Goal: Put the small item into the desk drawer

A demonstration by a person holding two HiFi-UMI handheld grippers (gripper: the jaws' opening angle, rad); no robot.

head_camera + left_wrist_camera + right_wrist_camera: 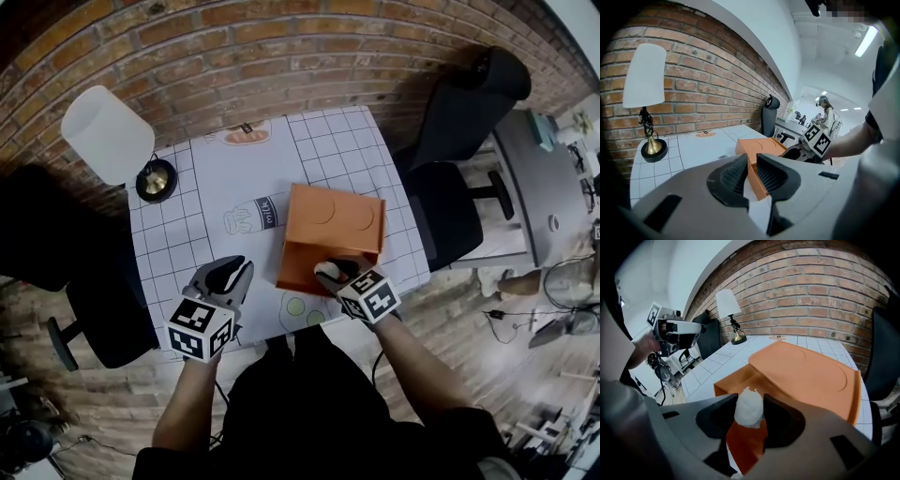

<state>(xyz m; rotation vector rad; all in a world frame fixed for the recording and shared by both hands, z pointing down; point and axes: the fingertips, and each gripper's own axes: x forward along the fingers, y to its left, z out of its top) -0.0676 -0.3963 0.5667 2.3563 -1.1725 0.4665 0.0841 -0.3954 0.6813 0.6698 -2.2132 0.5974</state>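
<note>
An orange desk drawer unit (333,225) sits on the white gridded table (244,178). Its drawer (738,380) is pulled out toward me and stands open. My right gripper (330,272) hangs over that open drawer, shut on a small white crumpled item (749,408). My left gripper (230,274) hovers over the table to the left of the unit, jaws drawn together with only a thin slit and nothing between them. In the left gripper view, the orange unit (759,147) shows beyond the left gripper (749,176).
A lamp with a white shade (108,131) and a brass base (156,178) stands at the table's far left corner. A black office chair (459,122) sits right of the table, and a brick wall runs behind it. Printed pictures mark the table top.
</note>
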